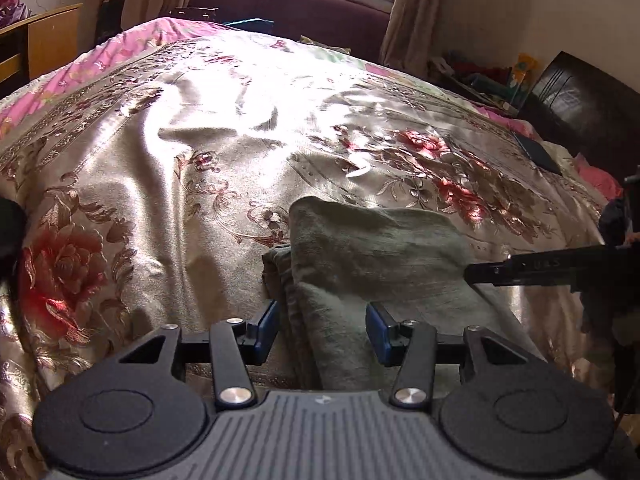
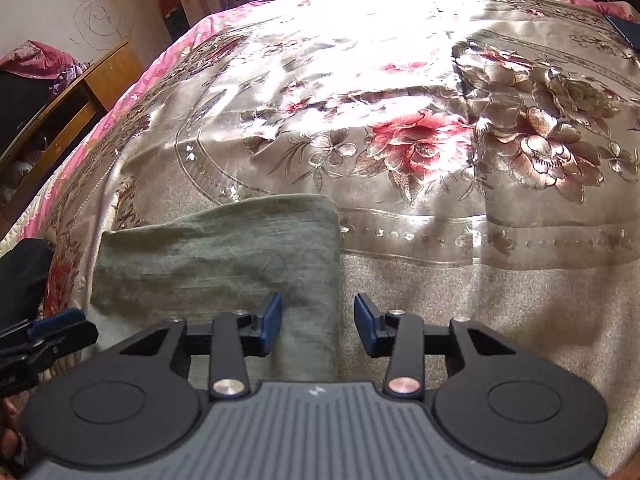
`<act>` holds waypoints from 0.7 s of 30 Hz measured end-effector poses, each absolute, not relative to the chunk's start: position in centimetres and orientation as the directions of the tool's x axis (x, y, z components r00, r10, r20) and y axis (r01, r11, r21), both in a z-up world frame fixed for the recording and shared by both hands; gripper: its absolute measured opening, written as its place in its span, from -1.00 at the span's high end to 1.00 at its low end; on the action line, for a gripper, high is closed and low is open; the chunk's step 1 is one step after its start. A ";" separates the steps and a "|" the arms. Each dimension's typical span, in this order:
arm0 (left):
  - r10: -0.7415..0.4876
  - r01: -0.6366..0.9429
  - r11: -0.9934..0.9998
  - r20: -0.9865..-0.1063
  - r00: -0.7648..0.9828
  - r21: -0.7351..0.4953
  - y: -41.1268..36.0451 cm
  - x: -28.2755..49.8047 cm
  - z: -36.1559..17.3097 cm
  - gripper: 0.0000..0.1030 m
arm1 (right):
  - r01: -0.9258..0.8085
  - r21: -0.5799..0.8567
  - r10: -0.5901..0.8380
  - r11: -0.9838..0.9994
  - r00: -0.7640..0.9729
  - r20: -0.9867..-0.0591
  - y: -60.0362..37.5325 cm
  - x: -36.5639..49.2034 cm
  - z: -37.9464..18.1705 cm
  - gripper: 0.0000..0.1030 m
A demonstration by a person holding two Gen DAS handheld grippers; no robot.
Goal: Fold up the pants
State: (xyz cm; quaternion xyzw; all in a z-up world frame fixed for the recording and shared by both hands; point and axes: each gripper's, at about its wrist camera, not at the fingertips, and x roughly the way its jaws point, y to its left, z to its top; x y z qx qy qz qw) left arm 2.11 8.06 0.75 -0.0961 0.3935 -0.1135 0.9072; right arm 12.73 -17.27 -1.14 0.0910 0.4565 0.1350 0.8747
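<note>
Now, from the left wrist, the left hand-held gripper (image 1: 322, 330) hangs half-open and empty over the folded grey-green fabric pants (image 1: 372, 256) on the floral satin bed (image 1: 160, 160). From the right wrist, the right hand-held gripper (image 2: 318, 326) gapes empty astride their right edge, the bundle running leftward.

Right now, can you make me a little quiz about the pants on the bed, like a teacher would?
1. True or false: the green pants hang in the air between the grippers.
2. Which gripper has the pants' right edge between its blue pads: A left gripper, B right gripper?
3. Fill in: the pants lie on a flowery ____.

Key:
1. False. They lie folded on the bed.
2. B. Its jaws stand open, not pinching the cloth.
3. Bedspread.
</note>
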 end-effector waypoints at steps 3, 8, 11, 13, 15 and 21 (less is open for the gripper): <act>-0.253 0.117 0.966 -0.756 0.604 -0.230 6.6 2.0 -0.3 -0.17 | -0.140 0.350 0.368 0.926 0.544 -0.755 -18.0 14.0 -2.4 0.08; -0.239 0.017 0.960 -0.791 0.564 -0.278 7.0 2.2 -1.3 -0.26 | -0.167 0.518 0.523 0.839 0.508 -0.684 -19.5 13.7 -3.0 0.04; -0.247 -0.023 0.949 -0.785 0.568 -0.315 7.3 2.5 -1.5 -0.27 | -0.198 0.534 0.552 0.822 0.504 -0.664 -19.8 12.7 -3.4 0.04; -0.265 -0.002 0.946 -0.777 0.571 -0.324 6.8 3.0 -1.8 -0.27 | -0.199 0.557 0.573 0.806 0.500 -0.650 -19.8 12.4 -3.8 0.05; -0.291 0.025 0.941 -0.768 0.571 -0.338 6.2 3.6 -1.9 -0.27 | -0.192 0.573 0.583 0.797 0.494 -0.645 -19.8 12.4 -4.2 0.27; -0.335 0.135 0.937 -0.727 0.600 -0.321 4.2 7.1 -1.6 -0.21 | -0.127 0.561 0.532 0.818 0.537 -0.655 -21.6 12.8 -3.4 0.77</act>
